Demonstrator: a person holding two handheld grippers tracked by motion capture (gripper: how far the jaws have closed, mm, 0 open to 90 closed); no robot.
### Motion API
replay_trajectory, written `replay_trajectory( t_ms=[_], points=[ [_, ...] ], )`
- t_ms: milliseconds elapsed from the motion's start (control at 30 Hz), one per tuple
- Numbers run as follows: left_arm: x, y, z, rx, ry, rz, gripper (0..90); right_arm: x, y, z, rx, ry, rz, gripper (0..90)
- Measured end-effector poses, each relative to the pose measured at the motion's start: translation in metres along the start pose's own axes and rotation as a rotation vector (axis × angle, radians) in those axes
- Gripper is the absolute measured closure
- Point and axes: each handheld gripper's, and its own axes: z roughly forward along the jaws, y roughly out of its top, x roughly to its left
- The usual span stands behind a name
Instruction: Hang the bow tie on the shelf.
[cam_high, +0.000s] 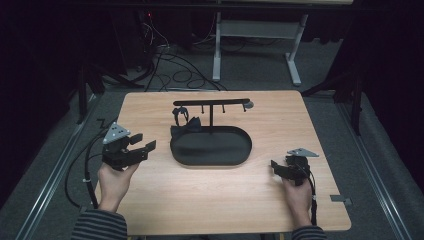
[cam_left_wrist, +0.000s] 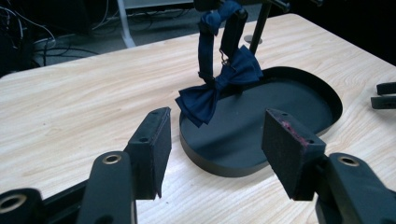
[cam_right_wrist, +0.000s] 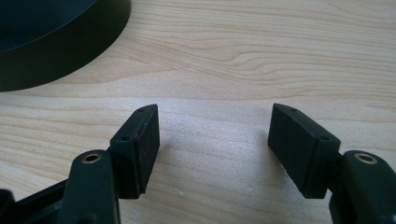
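Top bar of the stand (cam_left_wrist: 243, 3) cut off by the upper edge in the left claw view, so the strap's hanging point out of sight. Other claw (cam_left_wrist: 385, 94) clipped at 3 o'clock there, tips alone showing. Black tray (cam_right_wrist: 56, 42) cropped at 10 o'clock in the right claw view. Small hooks on the stand too small to make out in the high view; worktop (cam_high: 280, 210) near edge partly covered by sleeves at 6 o'clock.
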Motion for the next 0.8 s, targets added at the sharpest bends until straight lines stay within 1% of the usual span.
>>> replay_trajectory(
  t_ms=[133,233,467,633,800],
  points=[
    [0.000,-0.004,0.000,0.001,0.003,-0.003,43.2,0.000,0.000,0.000,-0.001,0.000,-0.002,35.4],
    [0.001,-0.007,-0.002,-0.003,0.002,-0.015,43.2,0.000,0.000,0.000,-0.001,0.000,-0.002,35.4],
    [0.002,-0.014,-0.003,0.008,0.004,-0.022,43.1,0.000,0.000,0.000,0.001,-0.003,-0.003,35.4],
    [0.003,-0.018,-0.004,0.004,0.003,-0.036,43.0,0.000,0.000,0.000,0.000,-0.002,-0.001,35.4],
    [0.002,-0.023,-0.003,0.020,0.002,-0.039,42.9,0.000,0.000,0.000,0.000,-0.002,-0.001,35.4]
  ],
)
